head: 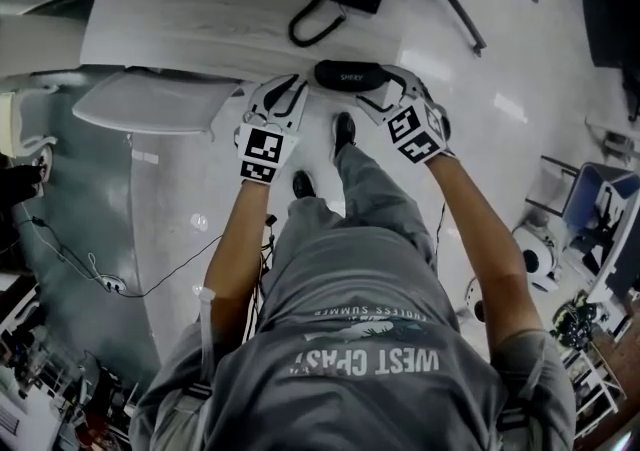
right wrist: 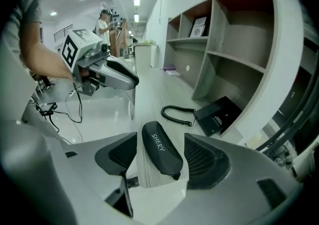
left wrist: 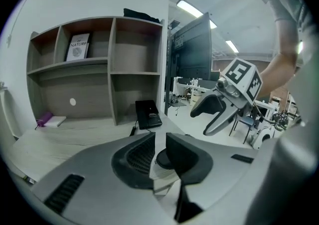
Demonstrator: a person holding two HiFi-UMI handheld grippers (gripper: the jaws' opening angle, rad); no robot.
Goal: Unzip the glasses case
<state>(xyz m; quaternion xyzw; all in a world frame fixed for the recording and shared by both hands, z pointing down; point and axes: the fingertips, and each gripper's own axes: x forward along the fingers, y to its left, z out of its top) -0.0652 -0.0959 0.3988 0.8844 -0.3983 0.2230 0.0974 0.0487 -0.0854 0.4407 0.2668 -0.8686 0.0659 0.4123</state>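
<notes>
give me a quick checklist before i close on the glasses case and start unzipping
1. Glasses case lying flat on the desk, near its edge: ok.
2. Case zipped shut all round: cannot tell; only its top and one side show.
3. Right gripper jaws apart with the case between them, pads not pressing: ok.
4. Left gripper lined up on the case's end, jaws a narrow gap apart, no grip yet: ok.
5. Zipper pull located: cannot tell; a small tab shows at the case's near end in the right gripper view.
6. Coiled cord and black box apart from the case: ok.
</notes>
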